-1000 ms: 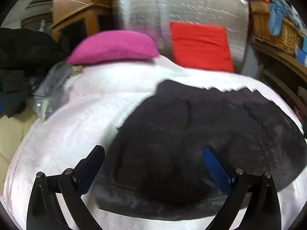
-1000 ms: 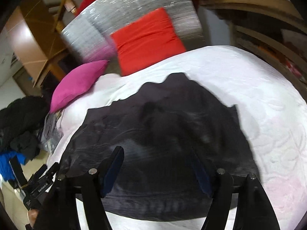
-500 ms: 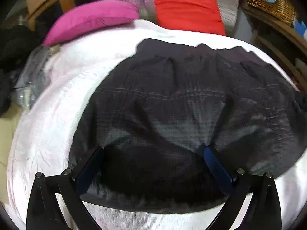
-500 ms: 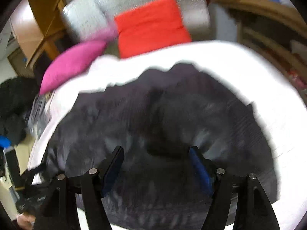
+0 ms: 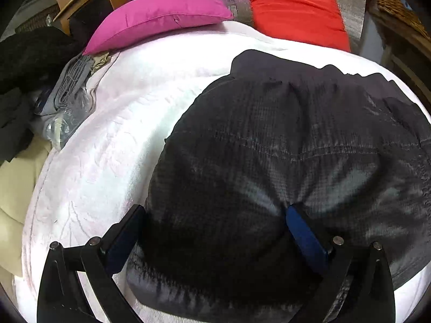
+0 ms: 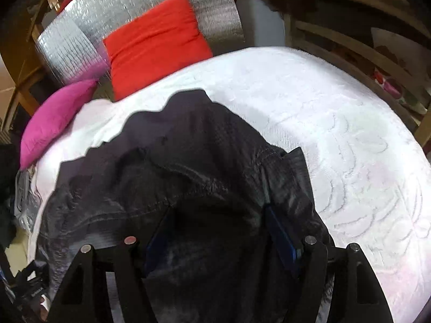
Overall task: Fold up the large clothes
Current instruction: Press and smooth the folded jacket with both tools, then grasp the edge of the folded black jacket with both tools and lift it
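Well, open bedspread (image 6: 336, 140) beyond garment (image 6: 194, 167)

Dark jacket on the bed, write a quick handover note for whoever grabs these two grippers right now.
Left gripper: jaws wide apart, low over the near left part of the dark jacket, nothing pinched.
Right gripper: jaws wide apart, fabric bunched between them, no firm pinch visible.
The jacket lies spread and rumpled on the white bedspread, below the pink pillow and red cushion.
Done: garment laid out. Left: grip the near edge on both sides and make every fold; none shows yet.
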`<state>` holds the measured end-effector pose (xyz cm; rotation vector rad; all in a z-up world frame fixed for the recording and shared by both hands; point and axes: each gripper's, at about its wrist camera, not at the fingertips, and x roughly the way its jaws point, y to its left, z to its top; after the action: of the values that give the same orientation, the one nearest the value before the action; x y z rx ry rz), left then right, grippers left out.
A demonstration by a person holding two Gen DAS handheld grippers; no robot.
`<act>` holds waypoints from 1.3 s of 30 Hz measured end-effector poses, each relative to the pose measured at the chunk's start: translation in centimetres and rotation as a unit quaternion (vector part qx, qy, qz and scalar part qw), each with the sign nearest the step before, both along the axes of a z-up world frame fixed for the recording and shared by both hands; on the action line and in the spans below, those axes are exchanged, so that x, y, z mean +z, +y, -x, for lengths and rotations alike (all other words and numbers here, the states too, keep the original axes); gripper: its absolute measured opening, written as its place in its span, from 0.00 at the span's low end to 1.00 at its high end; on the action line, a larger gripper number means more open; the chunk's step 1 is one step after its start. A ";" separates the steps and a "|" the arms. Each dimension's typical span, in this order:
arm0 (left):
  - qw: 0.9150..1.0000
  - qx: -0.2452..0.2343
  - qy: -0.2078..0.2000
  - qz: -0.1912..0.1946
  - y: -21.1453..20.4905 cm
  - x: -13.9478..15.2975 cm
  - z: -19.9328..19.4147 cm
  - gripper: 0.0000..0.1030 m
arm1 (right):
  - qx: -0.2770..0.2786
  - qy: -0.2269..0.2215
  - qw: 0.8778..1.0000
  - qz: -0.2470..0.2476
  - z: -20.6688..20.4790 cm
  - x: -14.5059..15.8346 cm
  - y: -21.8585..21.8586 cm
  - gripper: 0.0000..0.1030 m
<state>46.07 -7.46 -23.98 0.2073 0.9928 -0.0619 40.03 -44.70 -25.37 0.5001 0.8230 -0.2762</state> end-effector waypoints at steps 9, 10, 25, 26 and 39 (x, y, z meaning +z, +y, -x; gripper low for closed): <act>0.999 0.010 -0.047 -0.006 -0.3 1.6 3.6 1.00 | 0.111 -0.063 0.992 -0.006 2.9 3.3 6.7 0.72; 0.999 0.005 -0.053 -0.010 -0.5 1.8 3.9 1.00 | 0.123 -0.061 0.990 -0.008 3.1 3.3 7.7 0.72; 0.997 -0.013 -0.074 -0.028 -1.2 1.8 5.1 1.00 | 0.163 -0.035 0.986 -0.019 1.1 1.5 11.1 0.71; 0.997 -0.012 -0.073 -0.027 -1.1 1.8 5.0 1.00 | 0.162 -0.048 0.986 -0.019 1.3 2.0 10.9 0.71; 0.998 -0.008 -0.061 0.005 -0.2 2.2 4.5 1.00 | 0.154 -0.034 0.987 0.007 1.4 1.9 10.6 0.70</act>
<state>41.60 -7.70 -21.78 0.2073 0.8699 -0.0692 38.62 -34.06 -23.42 0.3613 0.8179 0.0212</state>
